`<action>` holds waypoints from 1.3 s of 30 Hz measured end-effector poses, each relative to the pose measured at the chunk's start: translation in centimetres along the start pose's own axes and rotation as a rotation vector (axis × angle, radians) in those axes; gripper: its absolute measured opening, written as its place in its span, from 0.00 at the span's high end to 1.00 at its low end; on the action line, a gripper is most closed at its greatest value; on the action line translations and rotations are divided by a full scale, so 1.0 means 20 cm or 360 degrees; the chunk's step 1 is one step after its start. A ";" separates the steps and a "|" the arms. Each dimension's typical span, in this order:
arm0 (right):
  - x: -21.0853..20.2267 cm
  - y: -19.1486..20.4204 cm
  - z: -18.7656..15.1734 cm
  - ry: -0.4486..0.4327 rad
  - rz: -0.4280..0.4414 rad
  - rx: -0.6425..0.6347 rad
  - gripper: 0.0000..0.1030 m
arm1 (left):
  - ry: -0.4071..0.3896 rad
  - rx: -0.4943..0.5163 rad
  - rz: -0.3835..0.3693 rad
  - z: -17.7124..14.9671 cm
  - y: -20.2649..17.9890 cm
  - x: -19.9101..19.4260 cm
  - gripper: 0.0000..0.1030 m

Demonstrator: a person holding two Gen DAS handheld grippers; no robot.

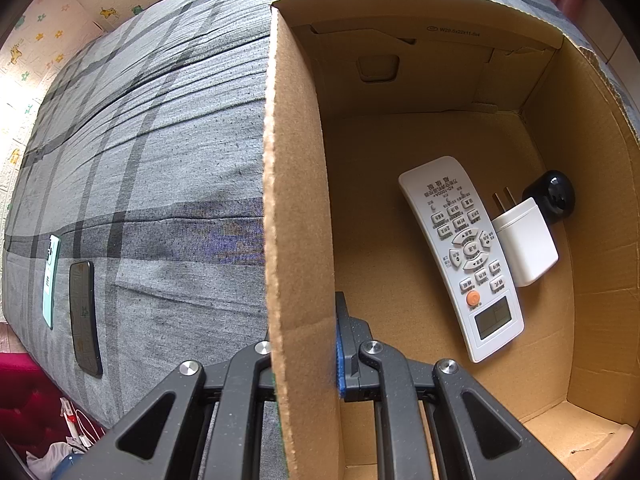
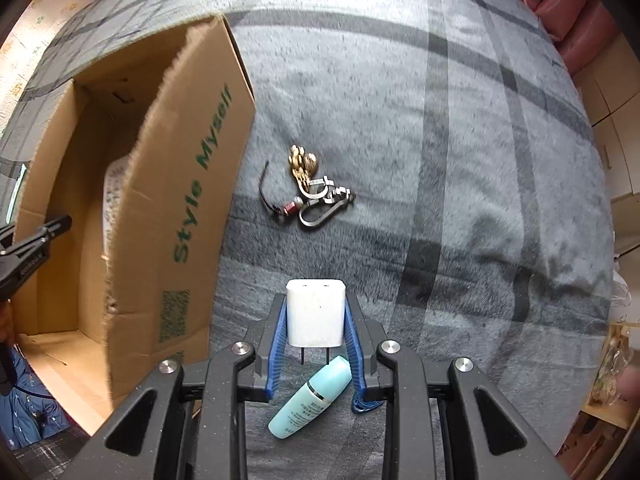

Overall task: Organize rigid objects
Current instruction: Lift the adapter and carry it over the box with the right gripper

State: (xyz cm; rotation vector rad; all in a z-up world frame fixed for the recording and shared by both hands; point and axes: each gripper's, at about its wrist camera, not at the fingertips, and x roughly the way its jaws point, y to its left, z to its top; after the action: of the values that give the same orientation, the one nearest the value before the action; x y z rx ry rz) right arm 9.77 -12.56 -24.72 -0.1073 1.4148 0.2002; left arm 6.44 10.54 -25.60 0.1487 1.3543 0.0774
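My right gripper is shut on a white plug adapter, held above the grey plaid bedcover with its prongs toward the camera. Below it lie a light blue bottle and, farther off, a bunch of keys. My left gripper is shut on the left wall of the open cardboard box; one blue pad shows inside the wall. In the box lie a white remote control, a white charger and a black round object. The box stands left in the right wrist view.
A dark phone and a mint green phone lie on the bedcover left of the box. The left gripper's arm reaches in at the box's left side. Pink cushions and wooden furniture edge the bed on the right.
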 end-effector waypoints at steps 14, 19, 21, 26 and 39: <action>-0.22 0.00 0.02 -0.0142 0.0018 -0.0043 0.73 | 0.0000 0.0001 -0.0011 -0.01 -0.01 0.00 0.88; -0.29 0.07 0.06 -0.0182 0.0032 -0.0082 0.73 | -0.0001 0.0001 -0.0016 -0.01 -0.01 0.00 0.88; -0.31 0.10 0.08 -0.0193 0.0043 -0.0094 0.73 | -0.0001 0.0001 -0.0019 -0.01 -0.01 0.00 0.88; -0.35 0.18 0.12 -0.0222 0.0064 -0.0132 0.73 | -0.0001 0.0002 -0.0022 -0.01 0.00 0.00 0.88; -0.32 0.44 0.19 -0.0207 0.0149 -0.0261 0.73 | 0.0002 -0.0002 -0.0040 -0.01 0.00 0.00 0.88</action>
State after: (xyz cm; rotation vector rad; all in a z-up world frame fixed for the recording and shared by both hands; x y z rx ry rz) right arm 10.80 -3.78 -17.48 -0.1607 1.2734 0.3943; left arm 6.30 10.61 -25.62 0.1304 1.3569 0.0574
